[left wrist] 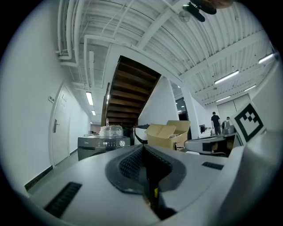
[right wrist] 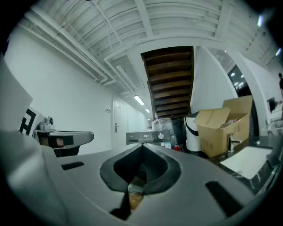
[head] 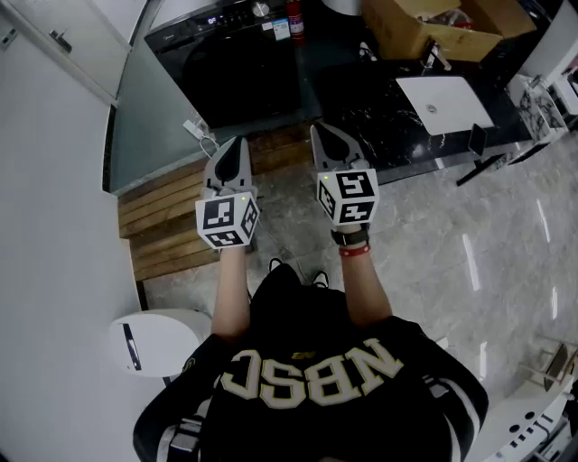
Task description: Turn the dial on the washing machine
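Ahead, a wooden step and bare floor lie between the grippers and the far washer; a box stands to its right. Its round dial sits right of the lit display. The left gripper and right gripper are both pressed together, empty.

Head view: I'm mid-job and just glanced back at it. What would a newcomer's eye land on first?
First, the two marker-cubed grippers at centre: the left gripper and right gripper are side by side, jaws together and empty. Ahead of them, at the top, sits the black washing machine, its dial out of reach of both. An open cardboard box stands to its right.
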Available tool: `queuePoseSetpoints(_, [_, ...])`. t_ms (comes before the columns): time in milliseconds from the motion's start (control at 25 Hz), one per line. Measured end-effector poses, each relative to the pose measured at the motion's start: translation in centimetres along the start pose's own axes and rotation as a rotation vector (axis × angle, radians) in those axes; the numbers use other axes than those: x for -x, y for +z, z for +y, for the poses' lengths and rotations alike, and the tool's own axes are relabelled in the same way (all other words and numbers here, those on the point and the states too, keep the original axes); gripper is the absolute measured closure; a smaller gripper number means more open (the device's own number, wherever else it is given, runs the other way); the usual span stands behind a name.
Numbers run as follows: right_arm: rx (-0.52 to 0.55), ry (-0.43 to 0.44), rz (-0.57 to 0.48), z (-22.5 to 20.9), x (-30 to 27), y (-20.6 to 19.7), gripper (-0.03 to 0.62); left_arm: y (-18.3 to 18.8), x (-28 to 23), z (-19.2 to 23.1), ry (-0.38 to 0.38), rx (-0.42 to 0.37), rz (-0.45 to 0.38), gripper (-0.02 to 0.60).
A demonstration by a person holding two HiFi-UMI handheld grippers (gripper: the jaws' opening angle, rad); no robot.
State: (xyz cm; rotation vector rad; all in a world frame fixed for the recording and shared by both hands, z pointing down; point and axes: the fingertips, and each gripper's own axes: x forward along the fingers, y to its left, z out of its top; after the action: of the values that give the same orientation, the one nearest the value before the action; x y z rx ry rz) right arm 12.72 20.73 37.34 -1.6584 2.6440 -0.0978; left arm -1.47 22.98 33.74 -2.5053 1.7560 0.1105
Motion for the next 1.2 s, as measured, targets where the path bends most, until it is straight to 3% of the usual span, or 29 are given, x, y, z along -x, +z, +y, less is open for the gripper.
queuePoseSetpoints(440, [-0.047, -0.003, 0.022, -1.8, -5.3, -1.7, 0.588, -1.9, -5.1, 2.2, -0.009, 0.020, -0.002, 0.568])
queuePoseSetpoints(680, [-0.009, 0.033, 0.039, -2.1, -13.9, -1.2, 0.588, -2.3, -12.5, 7.3, -0.009, 0.040, -0.027, 0.568])
queuePoseSetpoints(1200, [0.044, 0.023, 0.033, -3.1, -33.3, 1.2, 0.588, -2.7, -26.6, 19.8, -0.032, 0.063, -0.059, 0.568])
